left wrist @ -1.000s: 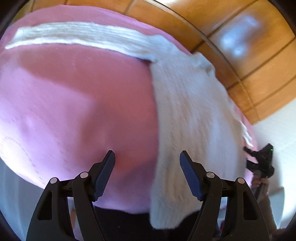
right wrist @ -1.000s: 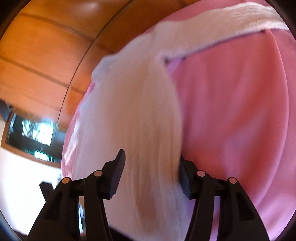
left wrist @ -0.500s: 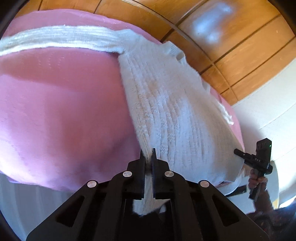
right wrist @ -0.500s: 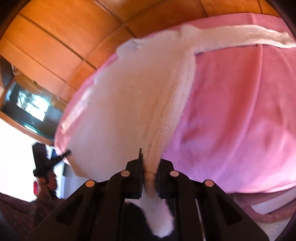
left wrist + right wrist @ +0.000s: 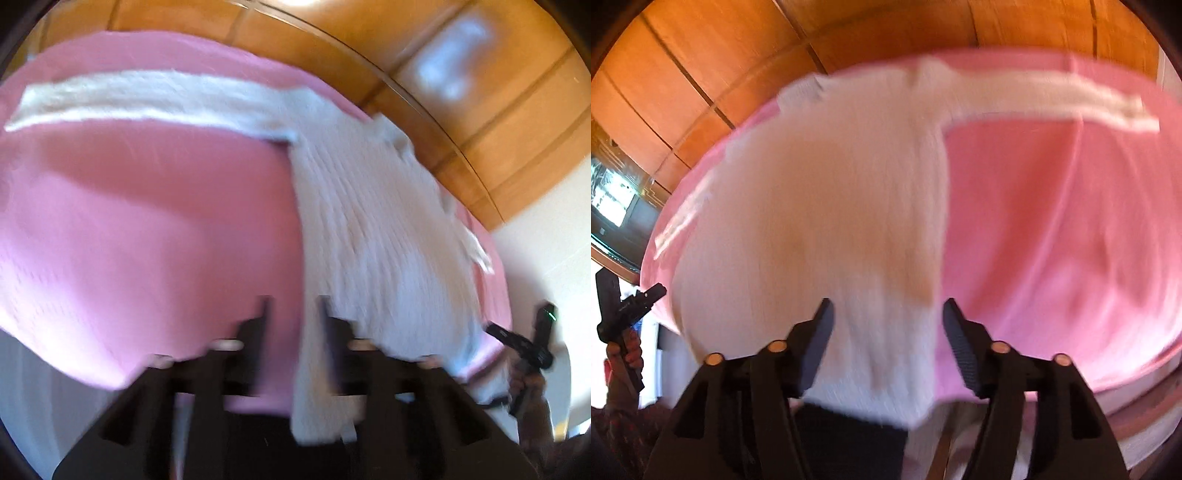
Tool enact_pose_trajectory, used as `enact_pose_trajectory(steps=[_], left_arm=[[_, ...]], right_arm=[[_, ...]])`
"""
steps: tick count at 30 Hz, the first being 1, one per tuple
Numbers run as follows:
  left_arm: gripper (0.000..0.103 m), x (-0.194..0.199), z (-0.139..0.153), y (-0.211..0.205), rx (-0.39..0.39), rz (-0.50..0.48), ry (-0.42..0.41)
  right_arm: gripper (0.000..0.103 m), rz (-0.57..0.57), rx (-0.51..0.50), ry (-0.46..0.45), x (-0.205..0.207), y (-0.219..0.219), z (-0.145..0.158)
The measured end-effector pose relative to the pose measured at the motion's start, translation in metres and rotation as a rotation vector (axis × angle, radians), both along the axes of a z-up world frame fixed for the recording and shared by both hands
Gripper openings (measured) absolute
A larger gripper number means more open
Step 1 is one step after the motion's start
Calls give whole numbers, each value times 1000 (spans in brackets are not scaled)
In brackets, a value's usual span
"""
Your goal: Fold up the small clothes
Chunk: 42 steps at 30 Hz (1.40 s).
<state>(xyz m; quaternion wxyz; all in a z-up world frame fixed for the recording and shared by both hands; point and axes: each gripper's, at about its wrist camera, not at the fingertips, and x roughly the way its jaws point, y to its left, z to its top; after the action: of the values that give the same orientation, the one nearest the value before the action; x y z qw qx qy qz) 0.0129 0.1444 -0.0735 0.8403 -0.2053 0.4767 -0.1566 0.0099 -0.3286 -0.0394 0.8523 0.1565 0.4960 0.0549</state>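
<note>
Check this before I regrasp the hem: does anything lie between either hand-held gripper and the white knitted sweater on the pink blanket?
Nothing visible does. The white knitted sweater lies spread on the pink blanket, its hem directly between the opening jaws of the right hand-held gripper and the left hand-held gripper.

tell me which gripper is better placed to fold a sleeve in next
Left, probably: its gripper sits at the white sweater edge below the one outstretched sleeve. The right gripper, jaws opening, is over the hem's other corner, farther away.

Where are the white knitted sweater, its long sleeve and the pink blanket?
white knitted sweater (image 5: 812,206): right wrist view, body.
long sleeve (image 5: 147,96): left wrist view, mid-sleeve.
pink blanket (image 5: 147,240): left wrist view, bare area.
</note>
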Motion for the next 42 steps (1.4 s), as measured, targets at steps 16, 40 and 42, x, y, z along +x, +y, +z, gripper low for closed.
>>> enact_pose_trajectory(steps=[16,40,42], left_arm=[[40,50,8,-29,96,141,-76],[82,141,-36,-165,262,-159,-183],[87,142,-37,-168,266,-176,-186]], right_arm=[[86,4,-210,-139,67,78,-54],[53,-628,242,-173,48,-166,-37],[52,-741,301,-165,46,-209,-47]])
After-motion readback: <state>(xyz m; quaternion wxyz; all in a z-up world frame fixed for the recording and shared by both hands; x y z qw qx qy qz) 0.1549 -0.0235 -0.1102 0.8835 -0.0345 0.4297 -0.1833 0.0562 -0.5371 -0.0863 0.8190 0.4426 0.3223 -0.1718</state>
